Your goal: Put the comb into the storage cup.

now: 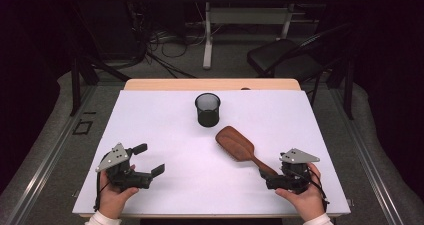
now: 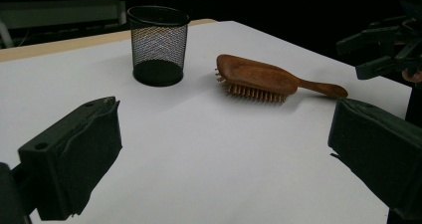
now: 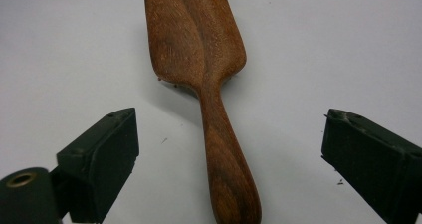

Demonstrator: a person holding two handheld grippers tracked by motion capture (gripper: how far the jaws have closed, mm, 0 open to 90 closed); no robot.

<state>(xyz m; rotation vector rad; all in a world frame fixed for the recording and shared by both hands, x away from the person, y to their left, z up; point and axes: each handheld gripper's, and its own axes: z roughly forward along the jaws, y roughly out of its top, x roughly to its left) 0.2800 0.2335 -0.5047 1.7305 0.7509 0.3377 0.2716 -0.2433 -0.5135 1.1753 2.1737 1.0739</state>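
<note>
Brown wooden paddle hairbrush [image 1: 239, 146] lies bristles-down on white table top [image 1: 200, 185], right of centre, handle end pointing at right gripper [image 1: 268, 177], whose jaws stand wide apart w/ handle between them, pads not touching it. Black wire-mesh pen cup [image 1: 207, 110] stands upright near brush head, twd far edge, nothing betw. cup & brush. Left gripper [image 1: 150, 159] sits at near left, jaws open & empty, well apart from brush; black chair [image 1: 285, 57] on floor beyond table.
</note>
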